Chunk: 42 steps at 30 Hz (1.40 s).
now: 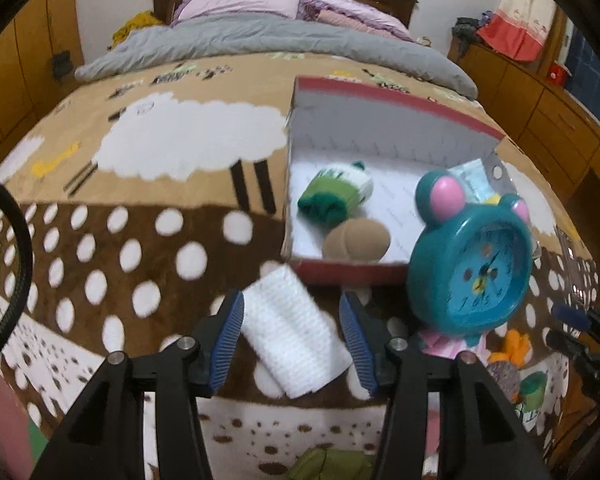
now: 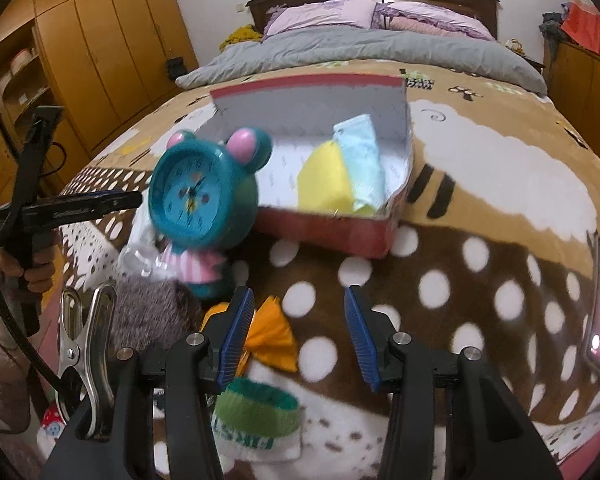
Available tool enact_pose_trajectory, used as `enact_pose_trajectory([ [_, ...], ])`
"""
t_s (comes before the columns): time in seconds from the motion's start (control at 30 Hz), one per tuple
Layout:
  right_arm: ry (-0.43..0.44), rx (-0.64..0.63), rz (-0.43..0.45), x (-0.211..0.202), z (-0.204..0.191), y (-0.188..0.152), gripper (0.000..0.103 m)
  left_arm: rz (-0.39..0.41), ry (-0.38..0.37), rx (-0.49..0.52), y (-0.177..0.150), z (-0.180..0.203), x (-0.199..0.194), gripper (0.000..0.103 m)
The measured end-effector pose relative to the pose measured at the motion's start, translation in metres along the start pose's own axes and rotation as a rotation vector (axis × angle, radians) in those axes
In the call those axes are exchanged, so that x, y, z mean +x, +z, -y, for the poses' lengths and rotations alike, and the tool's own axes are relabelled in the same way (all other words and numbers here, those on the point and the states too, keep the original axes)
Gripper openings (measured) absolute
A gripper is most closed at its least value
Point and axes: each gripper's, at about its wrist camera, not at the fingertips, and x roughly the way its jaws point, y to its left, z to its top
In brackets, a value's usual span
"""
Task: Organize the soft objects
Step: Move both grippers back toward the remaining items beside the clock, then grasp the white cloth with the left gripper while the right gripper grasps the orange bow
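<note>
The box [image 1: 380, 268] already held several soft items; the left gripper [image 1: 292, 332], jaws apart, straddled a white sock [image 1: 292, 336], and the right gripper [image 2: 300, 332] hung empty, jaws apart.

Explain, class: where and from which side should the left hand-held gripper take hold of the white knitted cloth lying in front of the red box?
Grip the white knitted cloth across its narrow middle, coming down from above. It lies flat and elongated on the blanket, already between the open blue fingers of the left hand-held gripper, its long sides roughly facing them.
</note>
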Motion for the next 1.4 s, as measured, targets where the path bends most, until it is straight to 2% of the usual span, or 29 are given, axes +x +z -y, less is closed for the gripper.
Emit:
enact_pose_trajectory([
  [0.2,0.010,0.003,-0.033,0.006,-0.003,-0.014,0.048,-0.033,-0.004,-0.047,-0.012,-0.008,0.014,0.053],
  [0.43,0.064,0.054,-0.059,0.022,-0.001,-0.028,0.048,-0.026,-0.022,-0.090,-0.015,-0.012,0.023,0.053],
  [1.13,0.066,0.106,-0.035,0.036,0.000,-0.038,0.048,-0.004,0.036,-0.047,-0.023,0.004,0.036,0.053],
  [1.3,0.106,0.136,-0.018,0.032,0.001,-0.041,0.034,0.009,0.036,-0.066,-0.026,0.003,0.034,0.052],
  [1.4,0.101,0.129,0.003,0.029,-0.003,-0.042,0.031,0.017,0.031,-0.073,-0.027,0.002,0.032,0.046],
])
